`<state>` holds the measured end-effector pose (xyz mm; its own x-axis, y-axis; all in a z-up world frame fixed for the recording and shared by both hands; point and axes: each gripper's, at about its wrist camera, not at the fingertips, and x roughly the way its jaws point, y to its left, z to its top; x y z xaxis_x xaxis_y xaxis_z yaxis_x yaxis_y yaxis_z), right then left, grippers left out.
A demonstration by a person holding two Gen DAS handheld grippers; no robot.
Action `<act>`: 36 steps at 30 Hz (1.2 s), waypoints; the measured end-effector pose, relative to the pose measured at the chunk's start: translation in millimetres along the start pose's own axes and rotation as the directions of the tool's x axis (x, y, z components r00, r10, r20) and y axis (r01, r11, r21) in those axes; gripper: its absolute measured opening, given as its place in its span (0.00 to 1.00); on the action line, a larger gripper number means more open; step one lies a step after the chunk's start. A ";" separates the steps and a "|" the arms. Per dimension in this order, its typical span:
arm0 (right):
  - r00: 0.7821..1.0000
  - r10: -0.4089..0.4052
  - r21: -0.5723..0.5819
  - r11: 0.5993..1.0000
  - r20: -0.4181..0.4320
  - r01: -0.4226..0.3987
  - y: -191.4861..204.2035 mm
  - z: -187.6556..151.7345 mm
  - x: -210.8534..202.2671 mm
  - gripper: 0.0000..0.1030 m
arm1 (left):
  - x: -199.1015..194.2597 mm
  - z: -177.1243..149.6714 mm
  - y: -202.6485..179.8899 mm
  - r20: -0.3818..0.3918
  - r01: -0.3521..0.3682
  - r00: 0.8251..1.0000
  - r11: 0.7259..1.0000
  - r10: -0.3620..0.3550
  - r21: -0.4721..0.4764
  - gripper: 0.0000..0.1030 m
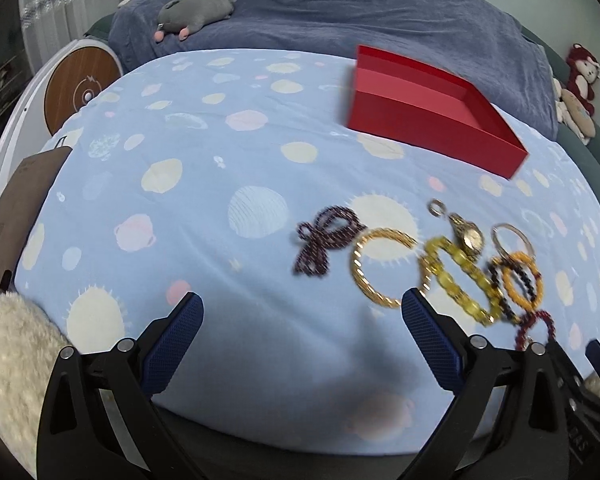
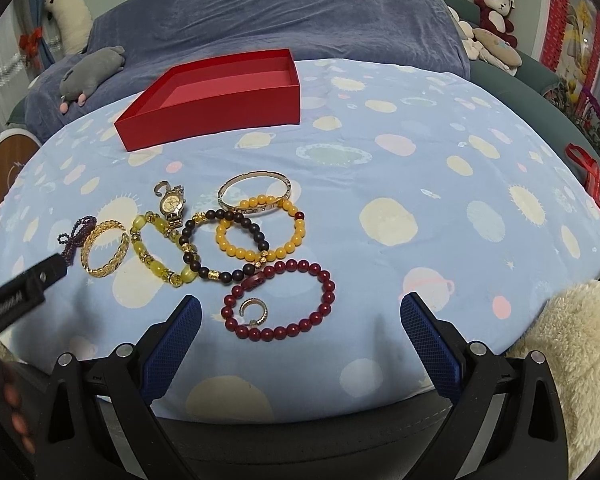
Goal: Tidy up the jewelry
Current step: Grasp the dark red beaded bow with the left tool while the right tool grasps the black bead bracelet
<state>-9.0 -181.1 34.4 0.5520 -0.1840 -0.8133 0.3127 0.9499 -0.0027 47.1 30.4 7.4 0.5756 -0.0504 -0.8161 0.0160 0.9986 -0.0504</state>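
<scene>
Jewelry lies in a cluster on the blue patterned cloth (image 2: 420, 240): a dark red bead bracelet (image 2: 328, 298) with a small ring (image 2: 252, 310) inside it, an orange bead bracelet (image 2: 296, 236), a dark bead bracelet (image 2: 188, 258), a yellow bead bracelet (image 2: 140, 250), a gold chain bracelet (image 2: 100, 250), a gold bangle (image 2: 260, 192), a watch (image 2: 171, 203) and a purple bead piece (image 2: 76, 236). An empty red box (image 2: 216, 108) stands behind them. My right gripper (image 2: 300, 316) is open just before the red bracelet. My left gripper (image 1: 302, 312) is open, left of the cluster (image 1: 452, 268).
A grey plush (image 2: 90, 72) and a blue blanket (image 2: 300, 12) lie behind the cloth. Cream fleece (image 2: 572, 360) sits at the near right. A brown card (image 1: 16, 216) lies at the left edge. The red box also shows in the left wrist view (image 1: 432, 120).
</scene>
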 end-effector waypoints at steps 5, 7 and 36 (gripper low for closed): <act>1.000 0.006 -0.010 1.000 -0.018 -0.006 3.0 1.1 7.3 0.93 | 26.2 15.8 5.5 -0.044 0.019 0.999 0.999 -0.017 0.038 0.65; 1.000 0.009 -0.010 1.000 -0.022 -0.009 3.4 0.7 8.8 0.93 | 35.7 17.6 7.5 -0.076 0.036 0.997 0.999 -0.034 0.034 0.62; 0.989 0.090 -0.042 0.995 -0.117 -0.096 13.1 44.0 44.2 0.45 | 9.9 13.7 13.7 -0.025 0.124 0.992 0.992 -0.123 0.005 0.10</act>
<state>53.5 -187.9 24.1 0.4841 -0.0670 -0.8725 0.2256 0.9729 0.0504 64.2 43.7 6.6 0.5488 -0.1737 -0.8177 0.0911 0.9848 -0.1481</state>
